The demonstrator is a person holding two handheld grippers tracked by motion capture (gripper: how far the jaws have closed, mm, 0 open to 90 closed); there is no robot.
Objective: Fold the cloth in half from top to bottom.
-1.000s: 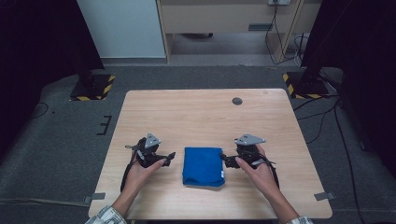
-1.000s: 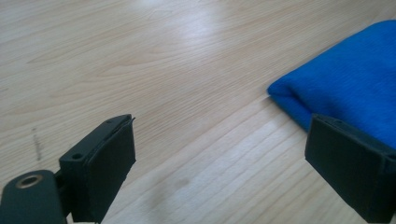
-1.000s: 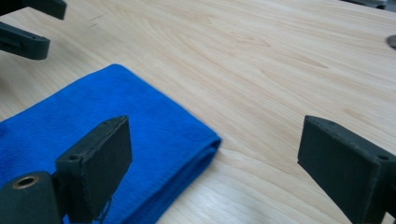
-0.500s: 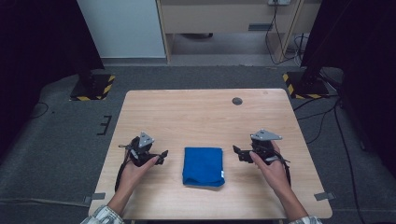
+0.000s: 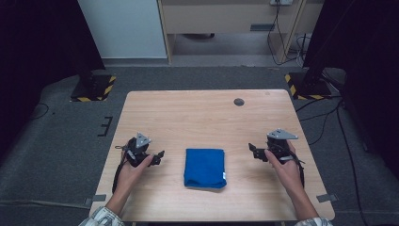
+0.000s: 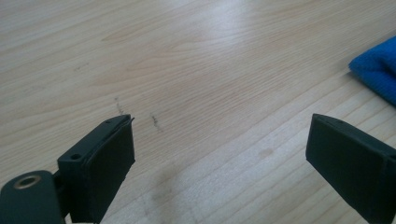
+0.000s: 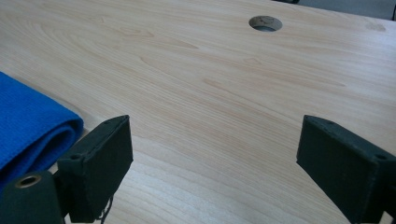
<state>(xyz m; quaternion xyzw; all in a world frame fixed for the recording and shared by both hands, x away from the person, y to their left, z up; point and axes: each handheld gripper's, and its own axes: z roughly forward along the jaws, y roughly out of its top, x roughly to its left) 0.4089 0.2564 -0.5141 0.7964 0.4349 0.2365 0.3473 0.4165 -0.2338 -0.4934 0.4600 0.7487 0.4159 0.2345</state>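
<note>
While I am looking down from the high view, I am holding the left gripper [image 5: 159, 155] and the right gripper [image 5: 254, 150] on either side of the folded blue cloth [image 5: 204, 167], each well apart from it and holding nothing. The cloth is lying flat near my edge of the table [image 5: 197, 113], and to finish well I am judging it best to leave it untouched. Bare wood is stretching ahead toward the cable hole [image 5: 239, 101] (plenty of room there), while both side edges are sitting near my hands.

Along the left gripper view, my jaws are standing spread wide over bare wood, with a cloth corner [image 6: 376, 70] off to one side.

Along the right gripper view, the jaws are likewise gaping, the cloth's rolled fold [image 7: 32, 128] just beside one jaw, the hole [image 7: 265, 22] far ahead.
</note>
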